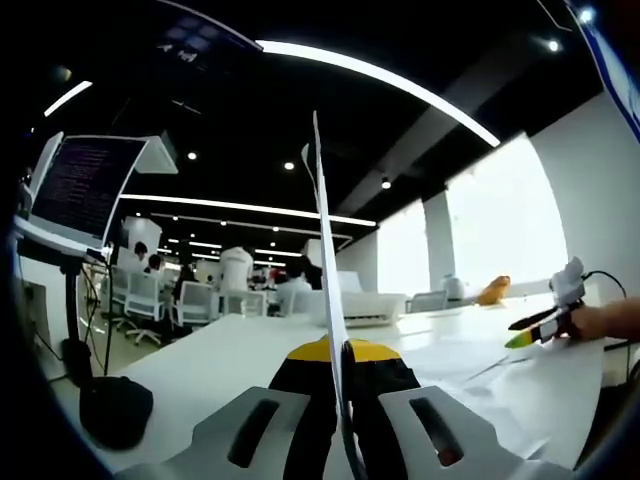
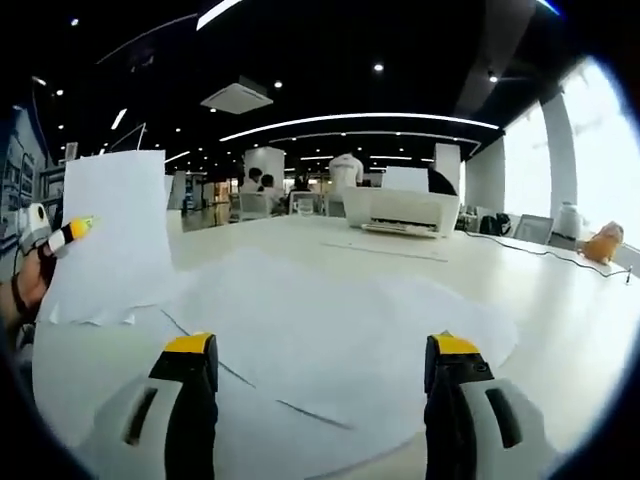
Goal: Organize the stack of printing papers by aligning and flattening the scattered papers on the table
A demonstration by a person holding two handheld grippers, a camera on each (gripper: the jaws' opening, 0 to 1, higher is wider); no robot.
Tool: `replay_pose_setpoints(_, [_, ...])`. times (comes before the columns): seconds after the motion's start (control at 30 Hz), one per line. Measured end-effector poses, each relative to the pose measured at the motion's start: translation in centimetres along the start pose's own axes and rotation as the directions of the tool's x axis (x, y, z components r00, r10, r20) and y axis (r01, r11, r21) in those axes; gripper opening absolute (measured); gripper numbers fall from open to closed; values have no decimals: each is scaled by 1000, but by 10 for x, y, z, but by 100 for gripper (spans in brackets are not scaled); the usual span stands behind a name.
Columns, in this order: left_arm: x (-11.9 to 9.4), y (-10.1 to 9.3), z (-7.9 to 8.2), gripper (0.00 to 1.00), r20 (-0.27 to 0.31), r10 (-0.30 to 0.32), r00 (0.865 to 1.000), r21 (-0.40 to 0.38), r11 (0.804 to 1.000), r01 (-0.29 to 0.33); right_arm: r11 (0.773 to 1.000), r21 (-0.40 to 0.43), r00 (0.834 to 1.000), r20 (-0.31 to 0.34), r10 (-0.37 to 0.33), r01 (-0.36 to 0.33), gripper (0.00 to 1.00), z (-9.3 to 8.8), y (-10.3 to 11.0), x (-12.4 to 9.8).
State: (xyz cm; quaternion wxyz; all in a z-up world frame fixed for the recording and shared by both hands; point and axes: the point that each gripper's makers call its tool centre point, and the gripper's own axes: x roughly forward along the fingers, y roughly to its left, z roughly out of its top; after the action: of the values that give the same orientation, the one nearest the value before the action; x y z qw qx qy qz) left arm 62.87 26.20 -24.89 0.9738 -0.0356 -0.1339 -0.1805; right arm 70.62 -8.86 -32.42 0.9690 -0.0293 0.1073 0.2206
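While the left gripper [image 1: 343, 400] has its yellow-tipped jaws pressed together on a sheet of paper [image 1: 322, 230], that sheet stands upright, lifted off the desk [image 1: 230, 350]; in the left gripper view it appears edge-on, a thin white line rising straight up from between the jaws. In the right gripper view the same held sheet shows broadside at the left, a tall white rectangle with its long axis vertical and its lower edge hanging just above the desk's left side. To the right of it, the scattered papers [image 2: 330, 330] lie flat and overlapping across the middle of the desk, their edges crossing at angles, not yet squared into one stack. These loose sheets spread directly ahead of the right gripper [image 2: 320, 385], whose jaws stand wide apart and empty, one on each side of the pile's near edge, low over the paper. The right gripper is therefore the nearer one to the flat pile, while the left one carries the single raised sheet off to the pile's left. By my judgement, the coming move turns on bringing that upright sheet rightward and down so its long edges match the sheets beneath. Farther back on the desk sits a white printer [image 2: 400, 210], well apart from the papers.
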Motion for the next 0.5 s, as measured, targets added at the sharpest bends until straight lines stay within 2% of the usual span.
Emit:
replay_pose_setpoints(0.27, [0, 1, 0, 6, 2, 5, 1000, 3, 1000, -5, 1000, -27, 1000, -14, -6, 5, 80, 2, -10, 17])
replay_pose_setpoints(0.5, [0, 2, -1, 6, -3, 5, 1000, 7, 1000, -5, 1000, -3, 1000, -7, 10, -10, 81, 12, -14, 30])
